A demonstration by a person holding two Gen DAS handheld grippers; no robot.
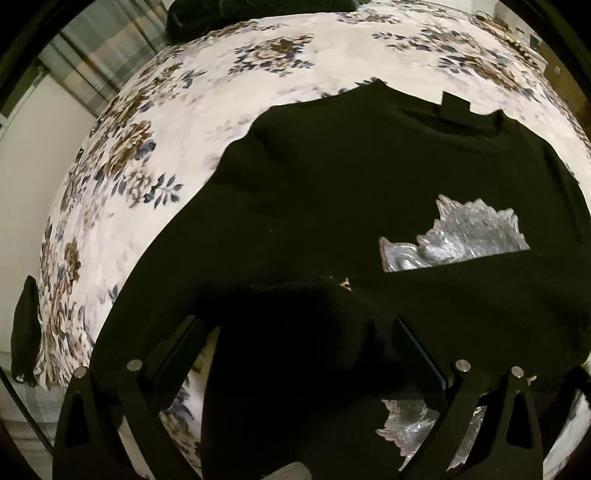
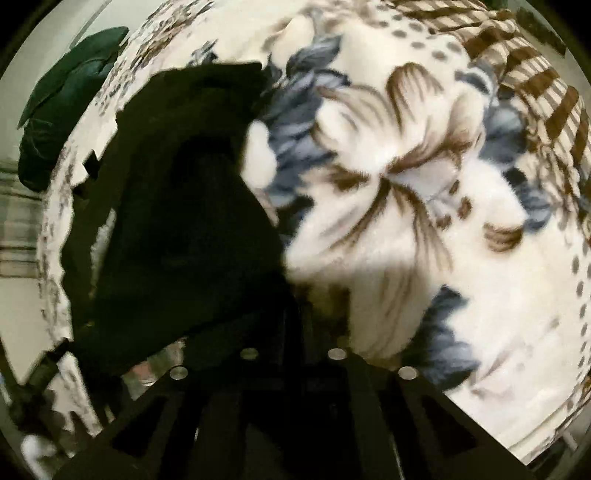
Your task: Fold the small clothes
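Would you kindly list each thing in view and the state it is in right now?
Black T-shirt: spread on the bed, lower part folded up over its silver print.
Left gripper: open, fingers either side of black cloth.
Right gripper: shut at the shirt's edge.
Floral blanket: spread flat under the shirt.

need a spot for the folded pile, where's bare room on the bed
Bare floral blanket lies left of and beyond the black shirt, up to the dark bundle. The near side is crowded by the shirt and left gripper.
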